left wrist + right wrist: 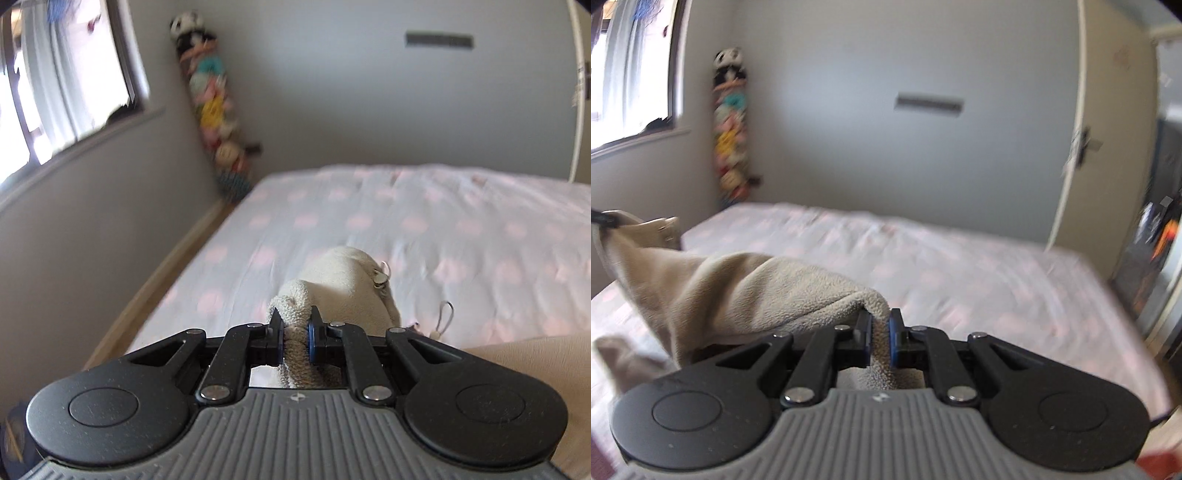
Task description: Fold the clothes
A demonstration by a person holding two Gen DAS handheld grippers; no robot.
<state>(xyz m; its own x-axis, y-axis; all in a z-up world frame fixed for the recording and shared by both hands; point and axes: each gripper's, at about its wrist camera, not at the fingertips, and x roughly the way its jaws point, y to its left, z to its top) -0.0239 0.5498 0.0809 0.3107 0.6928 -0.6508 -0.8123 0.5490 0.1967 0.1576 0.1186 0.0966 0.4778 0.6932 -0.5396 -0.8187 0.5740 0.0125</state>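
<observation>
A beige fleece garment [713, 291] with a drawstring [445, 317] is held up above the bed [923, 258]. My left gripper [294, 321] is shut on one edge of the garment [343, 284]. My right gripper [880, 325] is shut on another edge, and the cloth stretches from it to the left, where the tip of the left gripper [602, 218] shows at the frame edge. The lower part of the garment hangs out of sight below both grippers.
The bed has a white sheet with pink dots [406, 221]. A window [55, 92] is on the left wall. A hanging column of stuffed toys [212, 110] fills the corner. A white wardrobe door [1108, 147] stands at the right, with dark clutter [1156, 251] beside it.
</observation>
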